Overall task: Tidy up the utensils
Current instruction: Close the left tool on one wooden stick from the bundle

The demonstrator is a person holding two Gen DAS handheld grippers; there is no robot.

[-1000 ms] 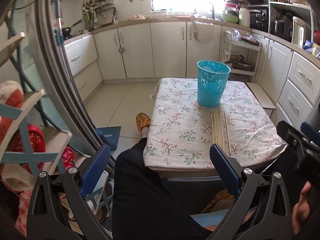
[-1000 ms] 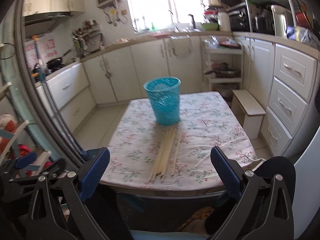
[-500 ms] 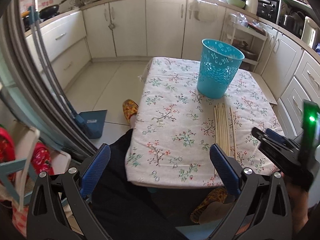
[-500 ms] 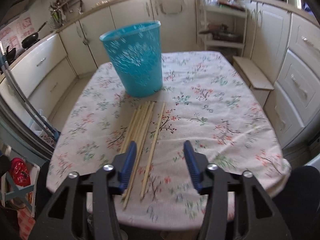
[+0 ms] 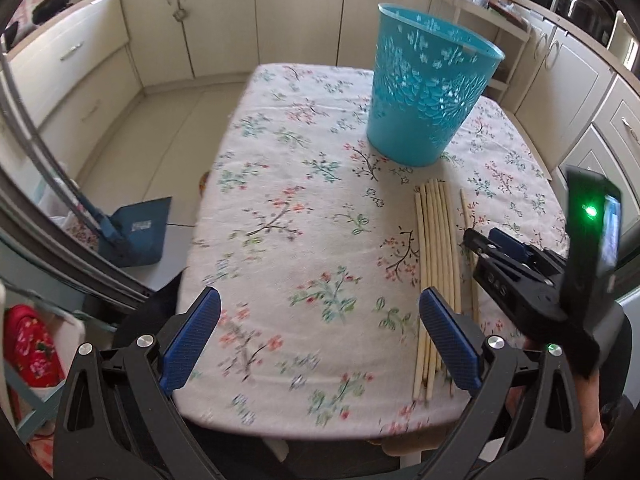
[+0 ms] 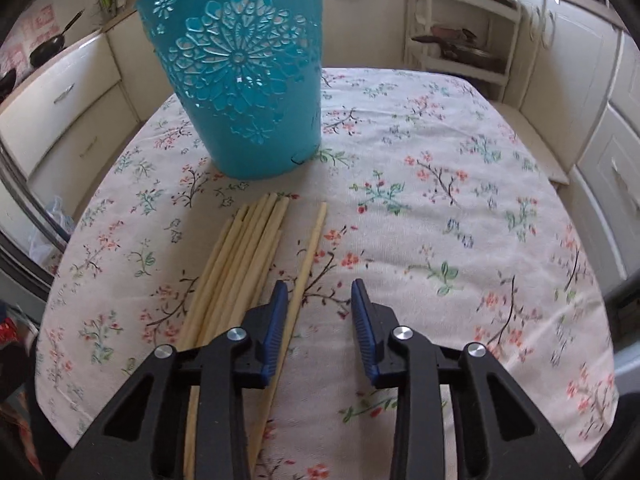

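A bundle of several pale wooden chopsticks (image 5: 436, 260) lies on the floral tablecloth (image 5: 300, 200), with a single chopstick (image 6: 308, 256) a little apart on its right. Behind them stands an upright teal openwork basket (image 5: 428, 84), also large in the right wrist view (image 6: 240, 72). My left gripper (image 5: 320, 340) hangs open over the table's near edge, its right finger above the bundle's near end. My right gripper (image 6: 318, 312) is low over the cloth and its jaws are closing; the single chopstick runs between them beside the left pad, which alone is near it. The bundle (image 6: 240, 264) lies left of it.
The table's edges fall away on all sides. A blue dustpan (image 5: 136, 232) sits on the floor to the left. White kitchen cabinets (image 6: 592, 92) ring the room, and a shelf rack (image 6: 460, 40) stands behind the table. Red fabric (image 5: 32, 344) hangs at the far left.
Both grippers came down and forward over the table. The right jaws narrowed from wide apart and now straddle the single chopstick. The left jaws stayed wide.
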